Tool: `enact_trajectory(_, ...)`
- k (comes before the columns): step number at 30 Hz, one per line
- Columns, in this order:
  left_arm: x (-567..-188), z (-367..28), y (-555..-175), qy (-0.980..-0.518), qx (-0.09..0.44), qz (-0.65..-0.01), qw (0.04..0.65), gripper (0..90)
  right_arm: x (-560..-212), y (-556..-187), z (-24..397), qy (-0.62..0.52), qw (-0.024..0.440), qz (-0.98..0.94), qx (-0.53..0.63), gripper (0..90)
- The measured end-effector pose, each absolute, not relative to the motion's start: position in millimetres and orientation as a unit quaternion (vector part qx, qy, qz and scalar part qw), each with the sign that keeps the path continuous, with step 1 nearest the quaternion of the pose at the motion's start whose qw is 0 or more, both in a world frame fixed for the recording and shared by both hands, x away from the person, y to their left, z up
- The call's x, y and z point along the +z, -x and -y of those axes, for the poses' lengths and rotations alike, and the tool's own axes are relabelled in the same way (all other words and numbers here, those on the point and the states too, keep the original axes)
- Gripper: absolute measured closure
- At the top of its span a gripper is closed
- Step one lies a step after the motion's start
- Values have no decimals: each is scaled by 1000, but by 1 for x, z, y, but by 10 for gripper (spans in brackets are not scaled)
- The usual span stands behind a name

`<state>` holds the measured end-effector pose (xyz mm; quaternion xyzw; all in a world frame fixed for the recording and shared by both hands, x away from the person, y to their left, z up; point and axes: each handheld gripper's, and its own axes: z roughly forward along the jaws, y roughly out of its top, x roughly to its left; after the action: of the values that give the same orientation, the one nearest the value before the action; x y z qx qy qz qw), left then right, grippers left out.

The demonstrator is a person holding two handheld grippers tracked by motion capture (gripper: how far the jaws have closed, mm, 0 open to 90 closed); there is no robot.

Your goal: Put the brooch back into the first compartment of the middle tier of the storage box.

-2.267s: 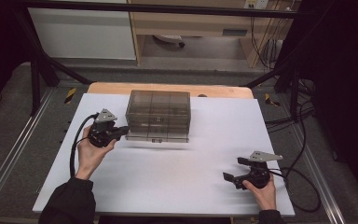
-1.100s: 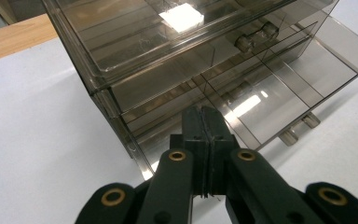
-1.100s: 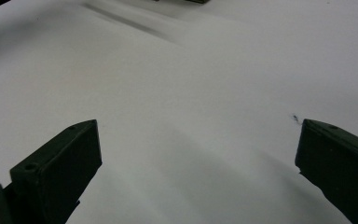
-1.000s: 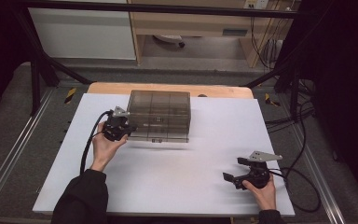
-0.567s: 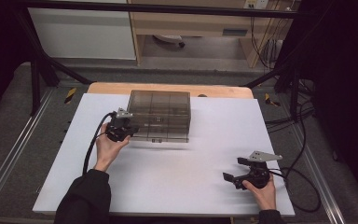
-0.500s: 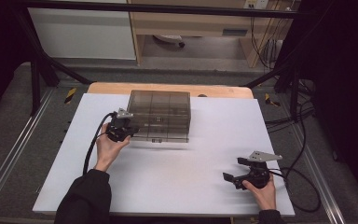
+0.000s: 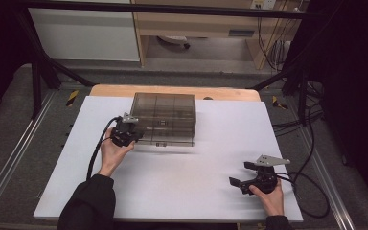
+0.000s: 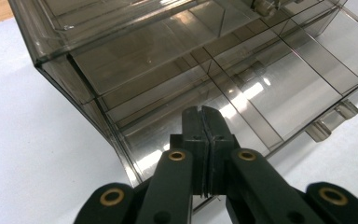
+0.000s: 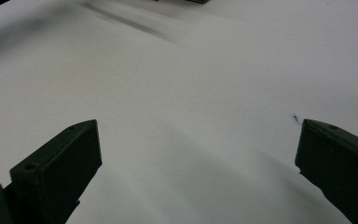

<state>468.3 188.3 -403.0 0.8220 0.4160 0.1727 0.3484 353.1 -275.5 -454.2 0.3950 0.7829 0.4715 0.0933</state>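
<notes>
At table's left | our left gripper (image 8: 203, 122) is pressed together empty against the smoky plastic drawer organizer (image 7: 165, 117) (mid-table, far side) | nudge squarely, low, so it won't tip | right gripper (image 7: 243, 183) rests agape.

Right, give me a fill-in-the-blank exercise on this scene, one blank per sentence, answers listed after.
1. The left gripper has its jaws ____.
2. The right gripper has its jaws ____ above the white table.
3. The smoky clear drawer box stands at the table's ____ edge in the high view.

Missing words: shut; open; far
</notes>
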Motion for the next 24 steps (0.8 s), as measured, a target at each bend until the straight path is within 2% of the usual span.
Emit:
enact_trajectory(3,-403,-188,-468,-822,175,-415,348,886,-454,-353,275,-396,92,-783,471,6)
enact_trajectory(11,-394,-193,-463,-817,177,-409,366,796,-454,-353,275,-396,92,-783,471,6)
enact_trajectory(24,-377,-201,-448,-810,182,-402,385,529,-454,-353,275,-395,93,-783,472,6)
